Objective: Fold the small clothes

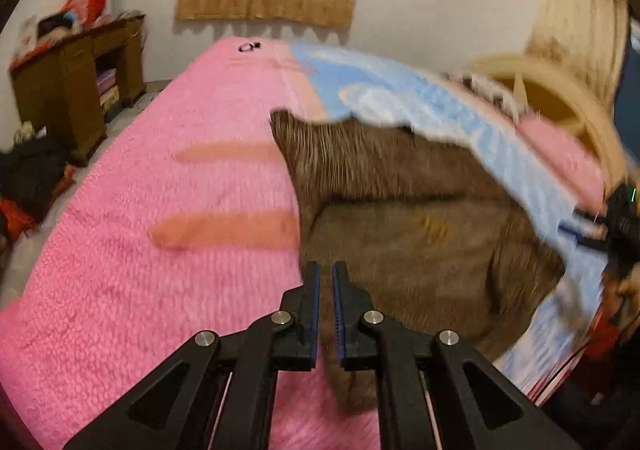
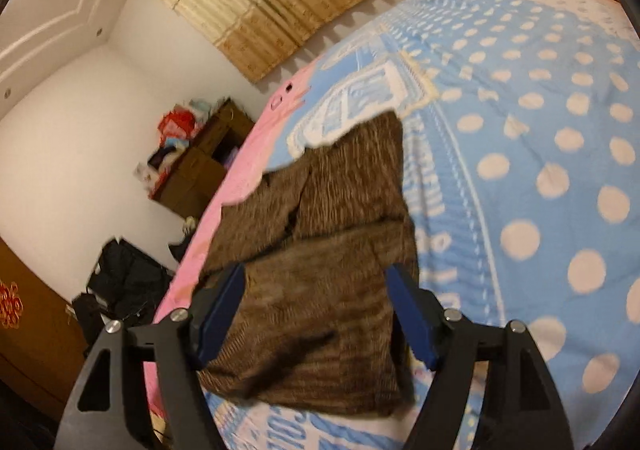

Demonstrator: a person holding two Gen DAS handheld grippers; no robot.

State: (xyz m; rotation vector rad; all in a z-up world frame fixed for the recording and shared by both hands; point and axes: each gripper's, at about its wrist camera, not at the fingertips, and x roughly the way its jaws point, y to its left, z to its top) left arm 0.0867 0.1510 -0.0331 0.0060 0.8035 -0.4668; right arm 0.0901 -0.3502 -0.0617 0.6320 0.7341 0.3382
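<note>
I'm keeping my left gripper (image 1: 326, 270) fingers closed, seemingly pinching the brown garment's (image 2: 320, 270) edge. It's lying folded on the bed (image 2: 540, 138). My right gripper (image 2: 316, 274) fingers are standing open at six o'clock.

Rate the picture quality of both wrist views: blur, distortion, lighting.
Left wrist view: heavy motion blur smears the brown ribbed knit garment and the blue-and-white blanket; the black fingers stay sharp; fisheye bends the pink fuzzy bedspread. Right wrist view: milder blur on the garment, the polka dots crisp, the room strongly curved. Both: warm, dim indoor light, dark corner vignetting.
</note>
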